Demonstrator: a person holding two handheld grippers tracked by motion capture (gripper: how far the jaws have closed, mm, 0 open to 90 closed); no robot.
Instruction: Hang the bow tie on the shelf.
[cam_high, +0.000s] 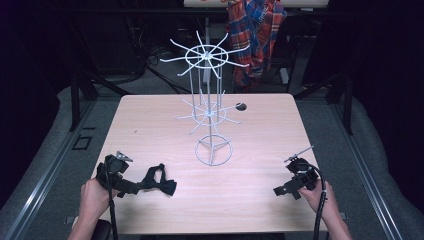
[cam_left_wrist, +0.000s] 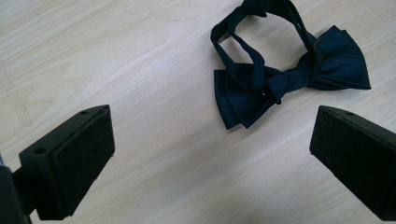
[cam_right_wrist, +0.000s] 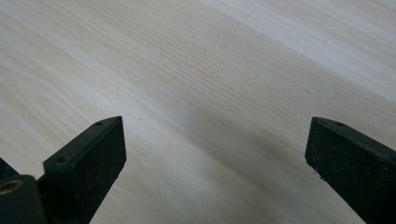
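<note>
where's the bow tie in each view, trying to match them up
High view: the bow tie lies on the table's near-left part, just ahead of the left gripper.
Left gripper view: upper right of centre, flat on the wood beyond the open jaws, strap looped above the bow.
Right gripper view: not in it; bare wood between open jaws.
Shared landmark: the pale wood-grain tabletop.

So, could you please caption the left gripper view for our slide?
Open left gripper poised over a navy bow tie lying on the wooden table.
</note>
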